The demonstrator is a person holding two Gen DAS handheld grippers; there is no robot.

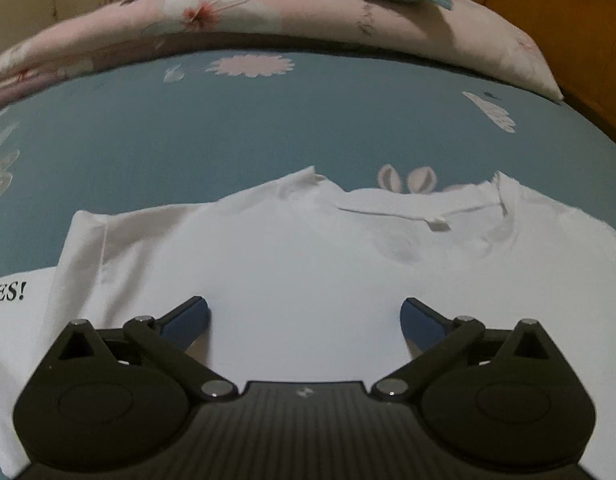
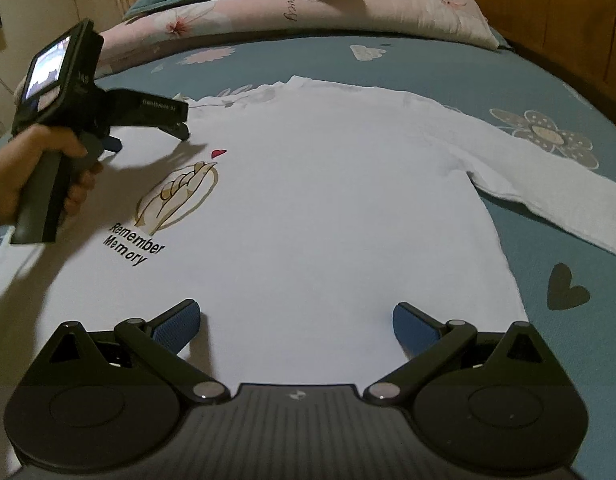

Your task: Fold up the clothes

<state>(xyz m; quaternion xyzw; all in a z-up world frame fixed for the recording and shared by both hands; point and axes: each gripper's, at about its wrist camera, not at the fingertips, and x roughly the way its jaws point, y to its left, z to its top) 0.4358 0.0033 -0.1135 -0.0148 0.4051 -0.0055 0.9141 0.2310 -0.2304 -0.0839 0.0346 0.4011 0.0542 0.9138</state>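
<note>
Item: white shirt (image 2: 328, 208), spread flat on my blue bedsheet (image 2: 448, 64) for folding (one sleeve out). Left gripper (image 1: 303, 320) and right gripper (image 2: 295, 328): jaws spread wide, empty, hovering ready to pinch cloth.

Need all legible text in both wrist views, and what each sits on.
"Remember Memory" — black print on the white shirt, under the hand-and-heart graphic, right wrist view.
"YES!" — black print on white cloth at the left edge of the left wrist view; the start is cut off by the frame.
Small white lettering on the side of the left gripper — too blurred to read.
Dark script on the pink floral quilt — not legible.
</note>
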